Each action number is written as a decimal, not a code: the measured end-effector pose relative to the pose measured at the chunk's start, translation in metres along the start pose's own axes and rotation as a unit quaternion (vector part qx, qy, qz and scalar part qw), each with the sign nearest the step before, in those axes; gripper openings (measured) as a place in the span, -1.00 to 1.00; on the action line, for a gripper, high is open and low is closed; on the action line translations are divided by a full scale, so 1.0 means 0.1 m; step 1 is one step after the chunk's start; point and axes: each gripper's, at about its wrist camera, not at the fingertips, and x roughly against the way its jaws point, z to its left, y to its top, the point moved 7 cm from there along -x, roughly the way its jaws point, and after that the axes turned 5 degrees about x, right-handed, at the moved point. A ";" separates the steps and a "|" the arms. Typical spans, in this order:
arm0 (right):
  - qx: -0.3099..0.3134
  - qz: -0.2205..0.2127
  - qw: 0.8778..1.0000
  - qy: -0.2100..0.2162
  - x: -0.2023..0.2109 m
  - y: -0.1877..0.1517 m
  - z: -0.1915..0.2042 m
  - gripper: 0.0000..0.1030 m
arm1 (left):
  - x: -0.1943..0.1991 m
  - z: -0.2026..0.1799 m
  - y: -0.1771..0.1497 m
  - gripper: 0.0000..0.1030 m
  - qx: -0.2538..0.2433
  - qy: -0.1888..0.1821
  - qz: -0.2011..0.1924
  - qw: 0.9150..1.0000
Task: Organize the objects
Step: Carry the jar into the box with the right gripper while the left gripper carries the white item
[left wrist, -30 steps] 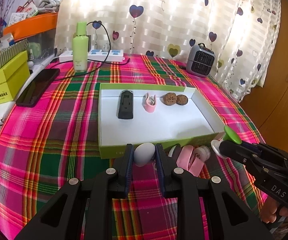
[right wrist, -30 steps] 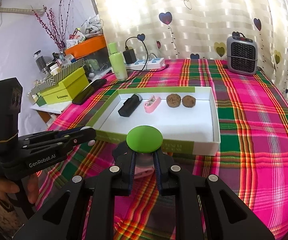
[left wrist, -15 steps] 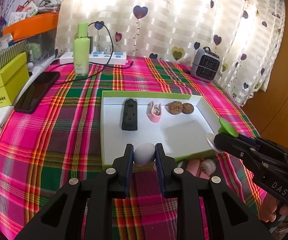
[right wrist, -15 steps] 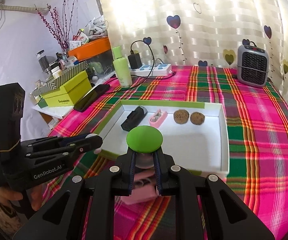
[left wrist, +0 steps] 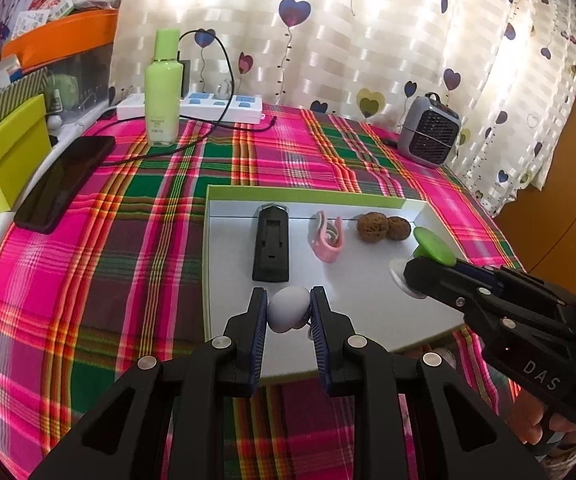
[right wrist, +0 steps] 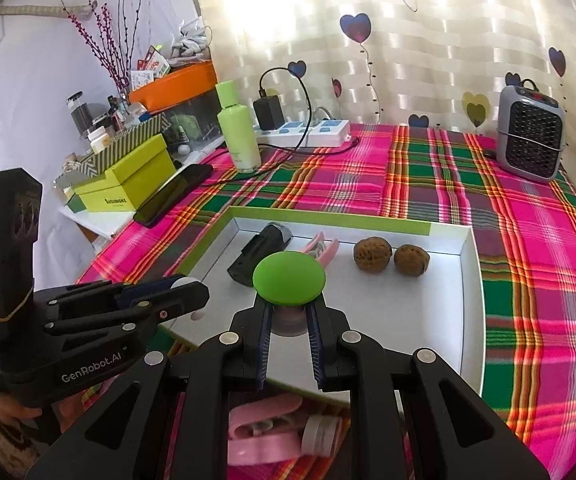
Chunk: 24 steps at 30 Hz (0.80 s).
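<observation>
**Both grippers now carry their loads over the tray**

The left gripper is clamped on a pale grey egg-shaped object, pinched between its two blue-padded fingers. A second ago that egg hung over the cloth, short of the tray's near wall; now it sits above the white floor of the green-rimmed tray, just in front of the black device. The right gripper is closed on the pale base of a green-capped object, and it too has advanced from the tray's near edge to above the floor, nearer the right side.

Further back in the tray lie a pink clip and two walnuts, lined up along the far wall beside the black device. Behind the right gripper, on the plaid tablecloth outside the tray, a pink item and a small white roll remain.

Judging from this, both carried pieces are ready to be lowered and released, and the two items on the cloth are probably next.
</observation>
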 end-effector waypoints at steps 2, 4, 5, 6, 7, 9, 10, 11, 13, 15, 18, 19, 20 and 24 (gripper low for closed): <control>0.000 0.004 1.000 0.000 -0.06 0.01 -0.02 -0.66 | -0.04 0.01 0.01 -0.61 0.001 0.003 0.003 1.000; 0.001 0.009 1.000 0.000 -0.12 0.02 -0.04 -0.66 | -0.10 0.03 0.01 -0.61 0.000 0.005 0.008 1.000; 0.001 0.012 1.000 0.000 -0.15 0.01 -0.05 -0.66 | -0.12 0.03 0.01 -0.61 0.000 0.006 0.010 1.000; 0.001 0.014 1.000 0.001 -0.17 0.01 -0.05 -0.66 | -0.14 0.03 0.01 -0.61 0.001 0.006 0.013 1.000; 0.002 0.017 1.000 0.001 -0.21 0.01 -0.06 -0.66 | -0.16 0.03 0.01 -0.61 0.001 0.006 0.014 1.000; 0.003 0.023 1.000 0.001 -0.27 0.01 -0.07 -0.66 | -0.20 0.05 0.01 -0.61 0.002 0.009 0.016 1.000; 0.002 0.026 1.000 0.001 -0.30 0.01 -0.08 -0.66 | -0.22 0.06 0.01 -0.61 0.004 0.011 0.018 1.000; 0.003 0.028 1.000 0.002 -0.32 0.01 -0.08 -0.66 | -0.24 0.07 0.01 -0.61 0.005 0.012 0.020 1.000; 0.006 0.033 0.999 0.001 -0.37 0.01 -0.09 -0.66 | -0.25 0.07 0.02 -0.61 0.002 0.013 0.019 1.000; 0.007 0.037 0.999 0.001 -0.40 0.00 -0.10 -0.66 | -0.27 0.06 0.03 -0.61 0.001 0.011 0.020 1.000; 0.009 0.044 0.999 -0.001 -0.44 -0.02 -0.11 -0.66 | -0.30 0.05 0.02 -0.61 -0.001 0.011 0.023 1.000; 0.011 0.046 0.999 -0.003 -0.45 -0.02 -0.11 -0.66 | -0.31 0.04 0.02 -0.61 -0.002 0.010 0.024 1.000; 0.012 0.049 0.999 -0.006 -0.46 -0.02 -0.11 -0.66 | -0.32 0.03 0.02 -0.61 -0.003 0.011 0.024 1.000; 0.012 0.052 0.999 -0.008 -0.50 -0.02 -0.13 -0.66 | -0.33 0.02 0.02 -0.61 -0.007 0.009 0.021 1.000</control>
